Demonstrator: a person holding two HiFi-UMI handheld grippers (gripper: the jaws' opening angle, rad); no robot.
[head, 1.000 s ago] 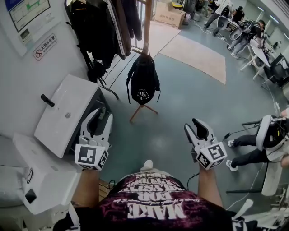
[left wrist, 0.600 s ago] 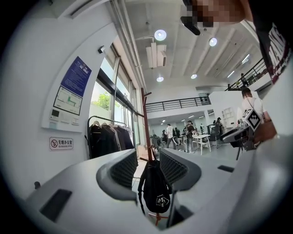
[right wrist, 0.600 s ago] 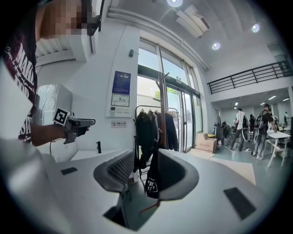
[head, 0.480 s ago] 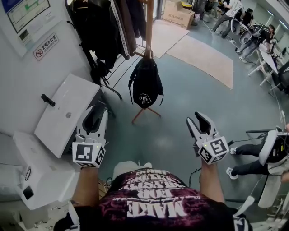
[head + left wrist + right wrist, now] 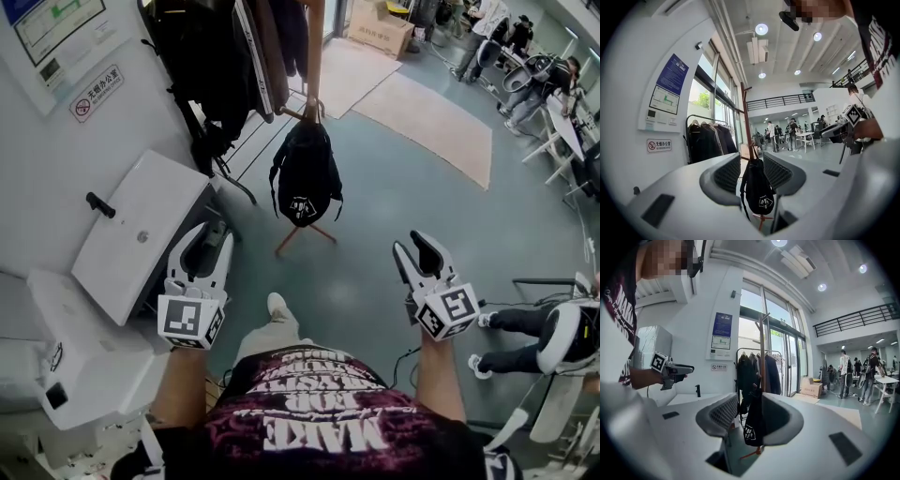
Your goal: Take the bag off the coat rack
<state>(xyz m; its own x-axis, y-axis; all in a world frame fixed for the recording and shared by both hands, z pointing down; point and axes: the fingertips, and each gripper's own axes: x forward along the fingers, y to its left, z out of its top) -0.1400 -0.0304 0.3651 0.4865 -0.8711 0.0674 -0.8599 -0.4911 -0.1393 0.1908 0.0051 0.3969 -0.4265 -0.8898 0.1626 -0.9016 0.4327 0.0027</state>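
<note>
Held the left gripper low on the left, jaws spread wide, nothing between them. Held the right gripper at about the same height on the right, jaws likewise wide apart and empty. Pointed both toward the black bag, well apart from it. Saw the bag hanging by its top from a peg on the wooden coat rack, its white emblem facing out and its bottom just above the rack's splayed feet. Caught it framed in the gap between the jaws in each gripper view, far beyond them. Stood facing the rack with one light shoe on the grey floor. Had a white sink with a black tap near the left gripper, and dark coats on a rail behind the coat rack.
</note>
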